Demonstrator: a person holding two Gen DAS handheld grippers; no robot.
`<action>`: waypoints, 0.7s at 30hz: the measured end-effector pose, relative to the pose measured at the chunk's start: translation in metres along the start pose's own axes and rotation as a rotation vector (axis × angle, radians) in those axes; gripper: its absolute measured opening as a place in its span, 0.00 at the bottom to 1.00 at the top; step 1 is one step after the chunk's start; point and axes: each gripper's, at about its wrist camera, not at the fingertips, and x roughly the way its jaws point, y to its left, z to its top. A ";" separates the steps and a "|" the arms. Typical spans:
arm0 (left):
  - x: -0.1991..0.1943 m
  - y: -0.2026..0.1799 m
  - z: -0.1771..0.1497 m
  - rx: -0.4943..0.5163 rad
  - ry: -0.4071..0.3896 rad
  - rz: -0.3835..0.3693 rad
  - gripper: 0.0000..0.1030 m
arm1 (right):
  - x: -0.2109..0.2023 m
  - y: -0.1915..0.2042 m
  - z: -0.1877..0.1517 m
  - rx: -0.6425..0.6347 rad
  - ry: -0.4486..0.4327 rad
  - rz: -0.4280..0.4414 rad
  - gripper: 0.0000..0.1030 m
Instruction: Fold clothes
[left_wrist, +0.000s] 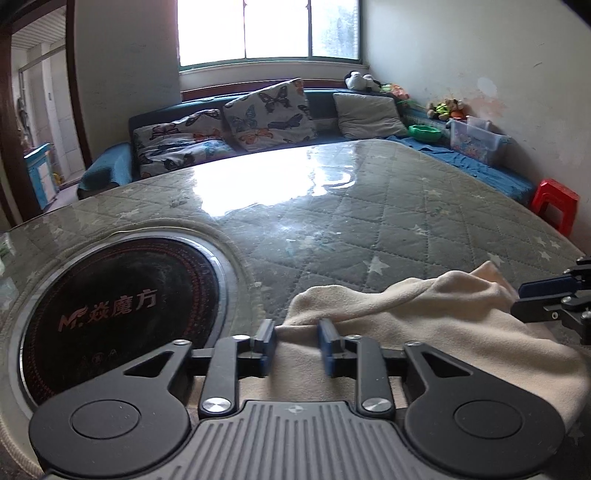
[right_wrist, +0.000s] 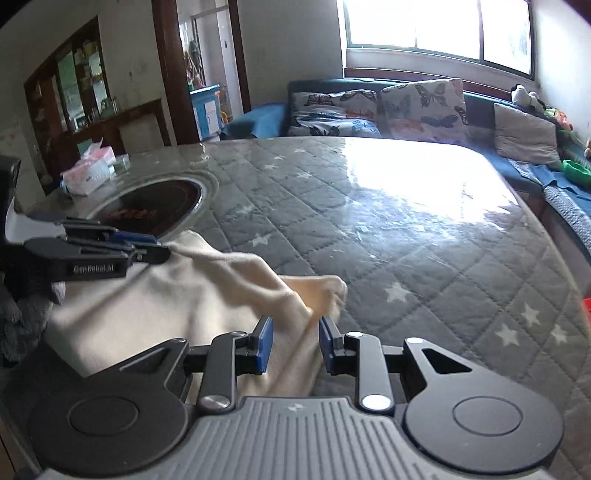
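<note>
Cream fleece, a soft garment (left_wrist: 424, 332), lies rumpled at the near edge of the quilted grey table cover (left_wrist: 369, 229), to the right of the round black cooktop (left_wrist: 118, 314) set into the table. At its left end the left gripper (left_wrist: 297, 341) has its jaws parted, with the cloth's edge lying between the blue pads; nothing is pinched yet as far as the wrist view shows. The garment's long axis runs side to side across the near edge, from one gripper to the other, with a raised ridge along the middle. At its right end the right gripper (right_wrist: 295, 341) also stands with jaws apart, straddling a bunched fold whose tip pokes forward just past the fingers. Each gripper is at its own end of the cloth, so neither is clearly nearer; the fabric lies directly ahead of and under both. My judgement is that the coming move calls for both to close on their ends and draw the cloth out along that axis before folding.
</note>
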 end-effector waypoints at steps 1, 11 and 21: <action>0.000 0.001 0.000 -0.008 0.002 -0.003 0.33 | 0.004 0.000 0.001 0.001 0.000 -0.004 0.25; 0.000 0.001 0.000 -0.003 -0.004 0.003 0.34 | 0.000 0.019 0.003 -0.120 -0.070 -0.108 0.03; 0.000 0.000 -0.003 -0.005 -0.009 0.006 0.34 | 0.000 0.020 0.010 -0.107 -0.076 -0.119 0.06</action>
